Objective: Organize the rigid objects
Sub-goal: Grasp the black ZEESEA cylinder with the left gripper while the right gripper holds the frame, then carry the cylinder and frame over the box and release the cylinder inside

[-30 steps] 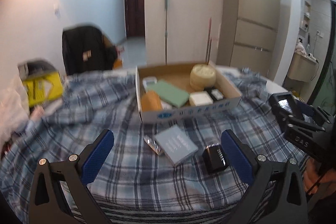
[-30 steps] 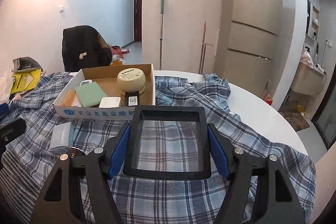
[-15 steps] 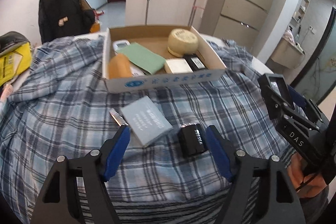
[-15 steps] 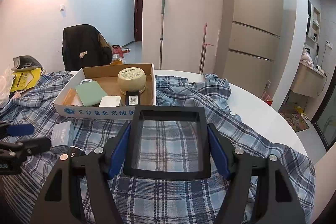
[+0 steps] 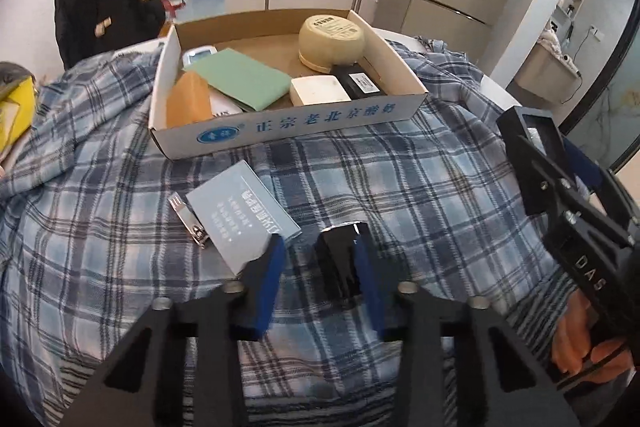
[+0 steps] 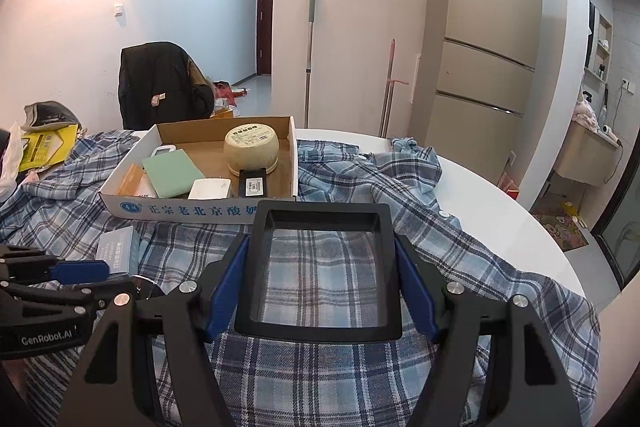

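Note:
A small glossy black box [image 5: 338, 263] lies on the plaid cloth between the blue pads of my left gripper [image 5: 320, 247]. Its jaws are closing; the right pad is at the box, while a gap shows on the left side. My right gripper [image 6: 320, 247] is shut on a black rectangular frame [image 6: 324, 207] and holds it above the cloth. A grey-blue flat box [image 5: 240, 215] and a nail clipper [image 5: 192, 223] lie just left of the black box. Behind them stands an open cardboard box [image 5: 288, 123] holding a cream round tub [image 5: 332, 39], a green pad [image 5: 240, 77] and other items.
A plaid cloth [image 6: 332, 379] covers most of a round white table [image 6: 500, 211]. A chair draped with a black jacket [image 6: 160, 87] stands behind the table. A yellow package [image 6: 44, 147] lies at the far left. A fridge [image 6: 488, 39] stands at the back right.
My left gripper has moved forward and tipped down over the black box, and its jaws have narrowed from wide open to close around it. The right gripper and its frame have kept still.

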A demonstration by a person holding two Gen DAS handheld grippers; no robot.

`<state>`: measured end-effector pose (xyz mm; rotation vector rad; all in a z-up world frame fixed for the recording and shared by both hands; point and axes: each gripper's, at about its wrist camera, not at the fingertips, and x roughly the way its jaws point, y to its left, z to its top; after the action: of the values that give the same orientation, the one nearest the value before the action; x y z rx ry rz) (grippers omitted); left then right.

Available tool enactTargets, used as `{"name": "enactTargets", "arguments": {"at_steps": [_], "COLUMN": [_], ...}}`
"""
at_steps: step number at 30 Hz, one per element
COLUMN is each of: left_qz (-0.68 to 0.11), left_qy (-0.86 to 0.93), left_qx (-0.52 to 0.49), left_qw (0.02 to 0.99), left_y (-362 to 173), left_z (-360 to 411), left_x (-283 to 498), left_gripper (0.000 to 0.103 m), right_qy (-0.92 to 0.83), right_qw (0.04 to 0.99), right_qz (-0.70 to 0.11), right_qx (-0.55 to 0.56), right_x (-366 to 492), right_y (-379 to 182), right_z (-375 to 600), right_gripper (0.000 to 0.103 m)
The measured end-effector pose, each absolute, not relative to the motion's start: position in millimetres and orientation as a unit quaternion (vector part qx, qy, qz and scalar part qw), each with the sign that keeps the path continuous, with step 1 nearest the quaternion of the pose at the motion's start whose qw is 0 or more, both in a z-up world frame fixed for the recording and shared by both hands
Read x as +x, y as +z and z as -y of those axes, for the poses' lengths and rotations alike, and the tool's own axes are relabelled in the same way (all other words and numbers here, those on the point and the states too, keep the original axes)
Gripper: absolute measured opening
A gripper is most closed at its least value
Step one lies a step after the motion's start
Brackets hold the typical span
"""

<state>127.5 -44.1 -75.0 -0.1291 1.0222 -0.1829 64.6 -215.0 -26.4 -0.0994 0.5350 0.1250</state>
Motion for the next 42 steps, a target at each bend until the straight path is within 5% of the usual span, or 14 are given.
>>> {"name": "enactTargets", "arguments": {"at_steps": [2, 14, 20, 27, 31, 42], "left_qz": [-0.494, -0.525, -0.537, -0.553, -0.562, -0.508], "left_qy": [-0.094, -0.119, -0.113, -0.106, -0.096, -0.12], "left_qx": [-0.073, -0.122, -0.078, -0.066, -0.07, -0.049], "left_qw": [0.861, 0.834, 0.832, 0.824, 0.819, 0.851], "left_y": [-74.1, -64.4, -72.7, -85.0, -96.1, -69.0], "left_z": [41.0, 37.9, 62.0, 69.9, 68.0, 65.2], "left_x": [129.9, 131.9, 132.8, 141.3, 147.8, 138.9], "left_gripper": [0.016, 0.016, 0.046, 0.046, 0.037, 0.033], "right_qy": [0.062, 0.062, 0.063, 0.065, 0.066, 0.068], "right_qw": [0.962, 0.961, 0.962, 0.961, 0.961, 0.96], "right_qz": [-0.264, -0.266, -0.262, -0.264, -0.265, -0.268], "right_qx": [-0.047, -0.045, -0.046, -0.043, -0.044, -0.043], "right_x": [64.3, 65.4, 64.2, 64.1, 64.2, 64.6], "right_y": [-26.3, -27.5, -26.1, -26.1, -26.3, -26.6], "right_z": [215.8, 216.4, 216.0, 215.9, 215.4, 215.9], "right_gripper": [0.069, 0.069, 0.069, 0.069, 0.069, 0.069]}}
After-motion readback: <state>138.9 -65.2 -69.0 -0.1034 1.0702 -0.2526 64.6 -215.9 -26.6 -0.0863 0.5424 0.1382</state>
